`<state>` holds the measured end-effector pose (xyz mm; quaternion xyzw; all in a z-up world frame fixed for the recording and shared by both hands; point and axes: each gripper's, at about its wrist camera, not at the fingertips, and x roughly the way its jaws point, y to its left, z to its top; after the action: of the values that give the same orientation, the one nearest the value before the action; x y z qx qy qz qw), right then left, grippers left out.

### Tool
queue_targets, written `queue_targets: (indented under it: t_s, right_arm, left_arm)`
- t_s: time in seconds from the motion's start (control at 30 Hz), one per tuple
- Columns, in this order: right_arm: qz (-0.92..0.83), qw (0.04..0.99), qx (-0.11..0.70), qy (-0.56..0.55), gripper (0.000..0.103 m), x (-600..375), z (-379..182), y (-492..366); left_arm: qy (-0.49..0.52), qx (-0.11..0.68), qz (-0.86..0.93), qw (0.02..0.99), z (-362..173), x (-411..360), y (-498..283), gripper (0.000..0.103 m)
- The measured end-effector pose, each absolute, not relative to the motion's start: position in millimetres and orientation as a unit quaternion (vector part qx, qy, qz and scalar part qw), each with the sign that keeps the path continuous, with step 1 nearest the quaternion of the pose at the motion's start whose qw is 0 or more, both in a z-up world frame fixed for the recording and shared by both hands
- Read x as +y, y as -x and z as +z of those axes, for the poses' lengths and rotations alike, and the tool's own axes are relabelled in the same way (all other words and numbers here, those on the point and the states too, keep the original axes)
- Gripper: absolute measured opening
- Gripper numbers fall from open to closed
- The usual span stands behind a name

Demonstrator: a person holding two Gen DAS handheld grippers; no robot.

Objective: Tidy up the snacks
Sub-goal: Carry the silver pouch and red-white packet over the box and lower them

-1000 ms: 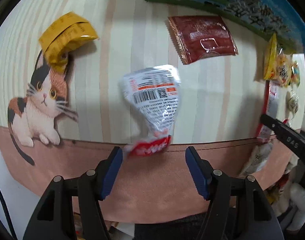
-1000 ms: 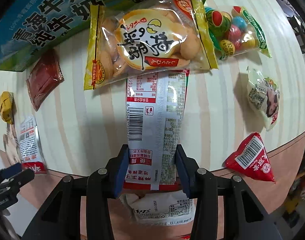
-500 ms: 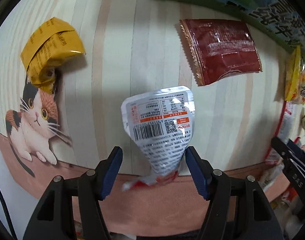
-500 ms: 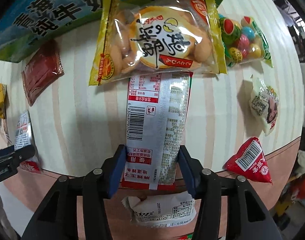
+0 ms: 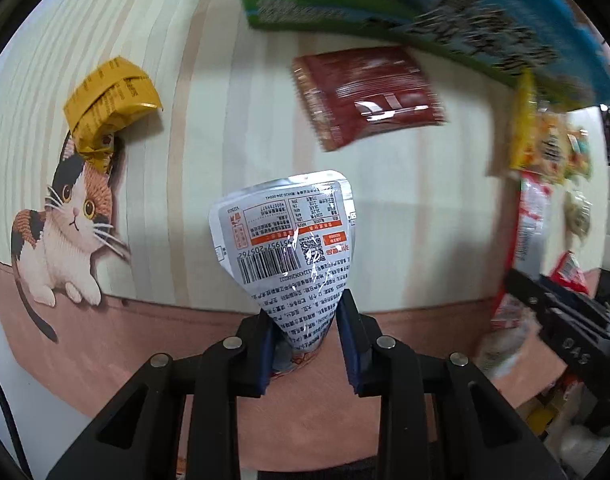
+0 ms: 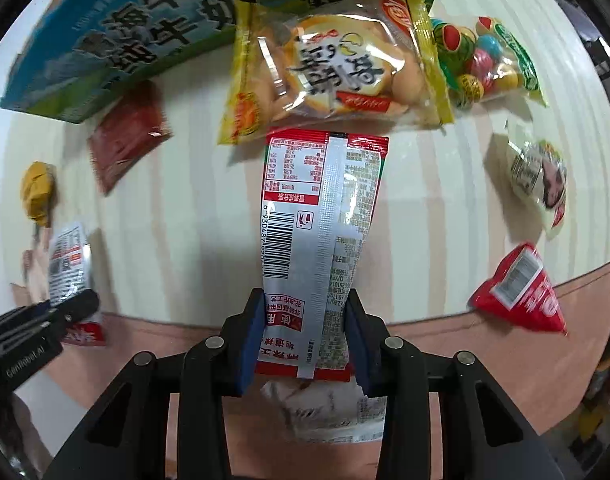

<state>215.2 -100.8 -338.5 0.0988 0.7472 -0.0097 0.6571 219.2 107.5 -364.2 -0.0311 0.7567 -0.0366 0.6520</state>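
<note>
My left gripper (image 5: 305, 334) is shut on the narrow end of a silver snack pouch (image 5: 289, 236) with a barcode, which fans out ahead of the jaws. My right gripper (image 6: 303, 334) is shut on the near end of a long red-and-silver packet (image 6: 321, 216) lying on the striped tablecloth (image 6: 193, 216). The far end of that packet touches a yellow biscuit bag (image 6: 333, 72). The silver pouch also shows in the right wrist view (image 6: 67, 264), with the left gripper (image 6: 37, 324) on it.
A dark red sachet (image 5: 365, 92), a crumpled yellow wrapper (image 5: 109, 100) and a blue-green milk carton (image 5: 445, 4) lie further off. A bag of coloured candy balls (image 6: 485, 64), a white snack bag (image 6: 541, 180), a red triangular pouch (image 6: 521, 296) and a white packet (image 6: 329, 412) lie around the right gripper.
My left gripper has moved forward around the silver pouch and shut on its narrow end. My right gripper has tightened on the long red-and-silver packet.
</note>
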Motion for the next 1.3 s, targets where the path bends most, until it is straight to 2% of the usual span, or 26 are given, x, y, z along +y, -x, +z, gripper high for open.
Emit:
queue_targets:
  t_s: [0.3,0.5,0.67,0.77,0.97,1.3]
  right_arm:
    - [0.059,0.674,0.722,-0.141,0.04,-95,-267,-203]
    - [0.098,0.719,0.665,-0.175,0.04,-105,-184,-234]
    - [0.116,0.755,0.621,-0.177,0.04,-97,-133,-299]
    - [0.11,0.763,0.615,-0.165,0.04,-89,-130,-345]
    - [0.094,0.742,0.64,-0.177,0.04,-79,-175,-423]
    - [0.071,0.713,0.681,-0.155,0.04,-70,-242,-457]
  left_arm:
    - [0.079,0.711,-0.088,0.694,-280,113,-234,0.026]
    - [0.102,0.673,-0.124,0.722,-214,96,-304,0.026]
    - [0.094,0.659,-0.133,0.734,-194,74,-371,0.026]
    - [0.096,0.672,-0.126,0.723,-211,73,-410,0.026]
    - [0.143,0.723,-0.117,0.666,-260,81,-476,0.026]
    - [0.156,0.773,-0.099,0.607,-328,80,-501,0.028]
